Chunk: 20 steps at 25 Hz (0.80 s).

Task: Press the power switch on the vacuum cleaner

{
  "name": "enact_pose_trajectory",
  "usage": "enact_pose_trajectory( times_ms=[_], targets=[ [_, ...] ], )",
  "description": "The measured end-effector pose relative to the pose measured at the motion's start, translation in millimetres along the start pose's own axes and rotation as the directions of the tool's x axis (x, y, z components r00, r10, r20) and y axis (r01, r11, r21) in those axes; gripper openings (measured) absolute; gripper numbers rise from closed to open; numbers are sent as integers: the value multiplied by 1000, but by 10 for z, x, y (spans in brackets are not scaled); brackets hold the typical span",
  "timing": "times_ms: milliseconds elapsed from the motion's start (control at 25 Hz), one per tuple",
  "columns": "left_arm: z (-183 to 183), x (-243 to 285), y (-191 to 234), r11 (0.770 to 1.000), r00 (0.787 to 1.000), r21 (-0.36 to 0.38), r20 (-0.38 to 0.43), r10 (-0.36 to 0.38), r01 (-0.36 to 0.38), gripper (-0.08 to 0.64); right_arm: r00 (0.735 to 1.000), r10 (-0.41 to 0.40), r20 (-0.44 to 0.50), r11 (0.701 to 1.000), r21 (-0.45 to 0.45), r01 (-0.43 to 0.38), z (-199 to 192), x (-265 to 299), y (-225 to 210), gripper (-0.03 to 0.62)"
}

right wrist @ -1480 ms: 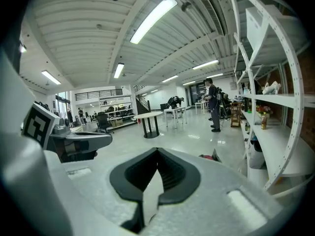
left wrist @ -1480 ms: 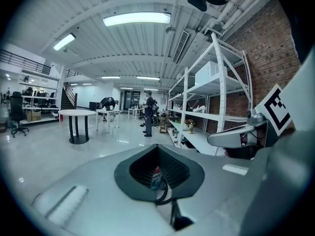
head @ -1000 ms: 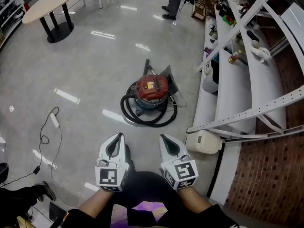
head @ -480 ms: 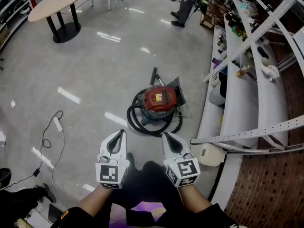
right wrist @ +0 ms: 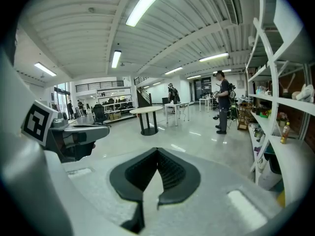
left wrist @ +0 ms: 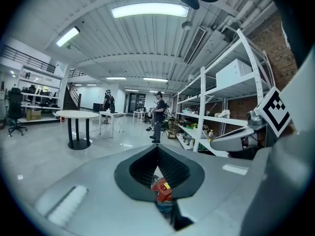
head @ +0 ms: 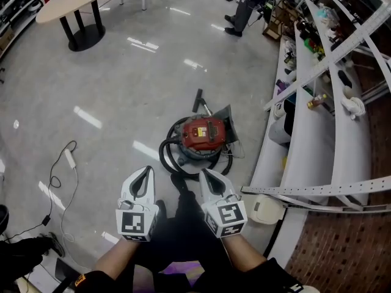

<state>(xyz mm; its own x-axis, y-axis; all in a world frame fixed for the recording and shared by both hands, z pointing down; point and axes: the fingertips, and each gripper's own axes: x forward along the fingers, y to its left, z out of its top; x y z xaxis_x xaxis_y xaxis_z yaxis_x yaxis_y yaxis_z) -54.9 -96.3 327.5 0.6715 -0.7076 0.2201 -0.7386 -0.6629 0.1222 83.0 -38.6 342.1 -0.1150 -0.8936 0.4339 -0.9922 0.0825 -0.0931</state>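
The vacuum cleaner (head: 204, 133) stands on the floor ahead, a red-topped canister with a yellow label and a black hose (head: 168, 154) coiled round its base. Its power switch is too small to make out. My left gripper (head: 146, 171) and right gripper (head: 204, 173) are held side by side just short of the vacuum, both shut and holding nothing. In the left gripper view the vacuum (left wrist: 161, 191) shows through the gap below the closed tips of the left gripper (left wrist: 157, 146). The right gripper (right wrist: 157, 150) points past it at bare floor.
White shelving (head: 317, 133) with bottles and clutter runs along the right, with a cream canister (head: 264, 209) at its foot. A cable with a power strip (head: 68, 159) lies on the floor at left. A round table (head: 76, 2) and a standing person (head: 244, 8) are far ahead.
The view has moved forward. The vacuum now lies closer to both grippers, which stay shut and side by side.
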Motion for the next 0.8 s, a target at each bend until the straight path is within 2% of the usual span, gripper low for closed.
enact_pose_trajectory(
  times_ms=[320, 600, 800],
  targets=[
    [-130, 762, -8, 998, 997, -29, -58, 55, -57, 15, 995, 58, -77, 998, 10, -57, -79, 634, -575, -8],
    [-312, 1525, -148, 997, 993, -52, -105, 49, -54, 15, 988, 84, -129, 997, 10, -83, -214, 1190, -1182, -8],
    [-531, 1964, -183, 996, 987, -73, -155, 47, -59, 15, 976, 102, -194, 994, -7, -105, -480, 1633, -1486, -8]
  ],
)
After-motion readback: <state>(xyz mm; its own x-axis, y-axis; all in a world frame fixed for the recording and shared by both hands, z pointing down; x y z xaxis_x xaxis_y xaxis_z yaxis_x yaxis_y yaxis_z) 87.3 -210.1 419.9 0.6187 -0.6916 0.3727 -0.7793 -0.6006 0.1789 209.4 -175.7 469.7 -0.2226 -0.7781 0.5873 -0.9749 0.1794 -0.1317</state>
